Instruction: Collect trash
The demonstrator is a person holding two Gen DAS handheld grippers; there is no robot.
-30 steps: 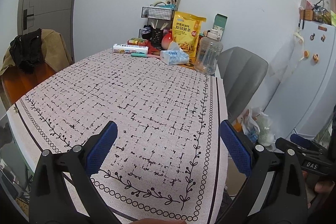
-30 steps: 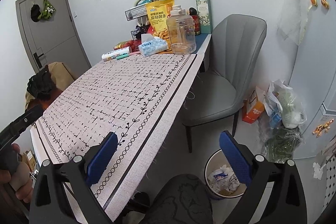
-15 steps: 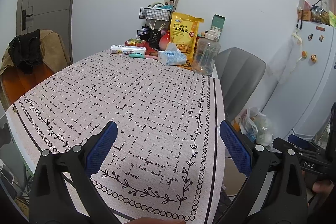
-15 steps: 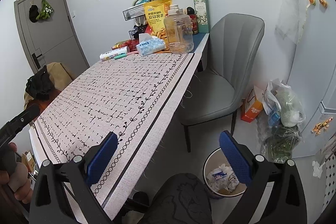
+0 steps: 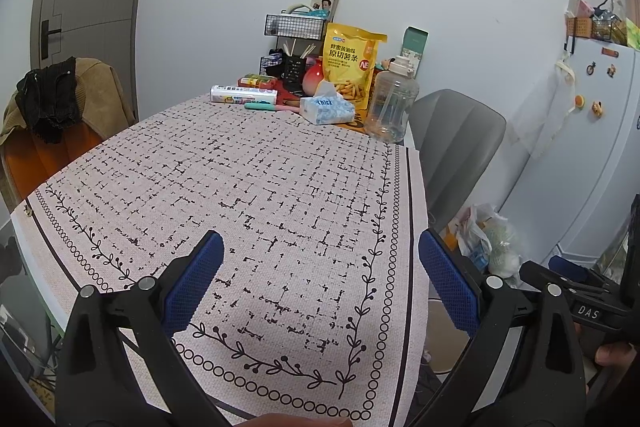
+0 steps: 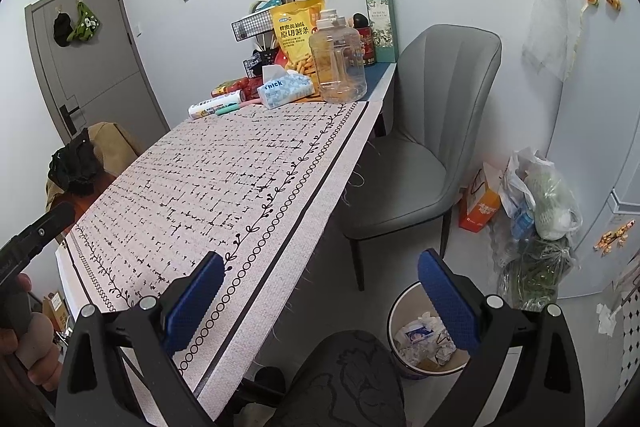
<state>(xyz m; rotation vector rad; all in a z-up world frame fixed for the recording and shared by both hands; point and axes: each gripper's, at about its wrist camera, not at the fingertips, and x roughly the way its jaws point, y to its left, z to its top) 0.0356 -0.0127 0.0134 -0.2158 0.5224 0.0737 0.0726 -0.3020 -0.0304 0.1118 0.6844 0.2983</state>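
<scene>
Your left gripper [image 5: 320, 281] wide, right gripper [image 6: 318, 301] wide, bin [image 6: 400, 311] half hidden by your knee, tablecloth [image 5: 256, 187] bare near, clutter far.

Coarse woven cloth tablecloth [image 5: 248, 187], clear glossy plastic jug [image 5: 390, 107], matt grey chair [image 6: 432, 115]

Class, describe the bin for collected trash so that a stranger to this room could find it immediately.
Start at the long table with the patterned cloth, then look down to the floor at its near right side, in front of the grey chair. The waste bin stands there: round, open-topped, holding crumpled paper, unlike the tied plastic bags by the fridge.
</scene>
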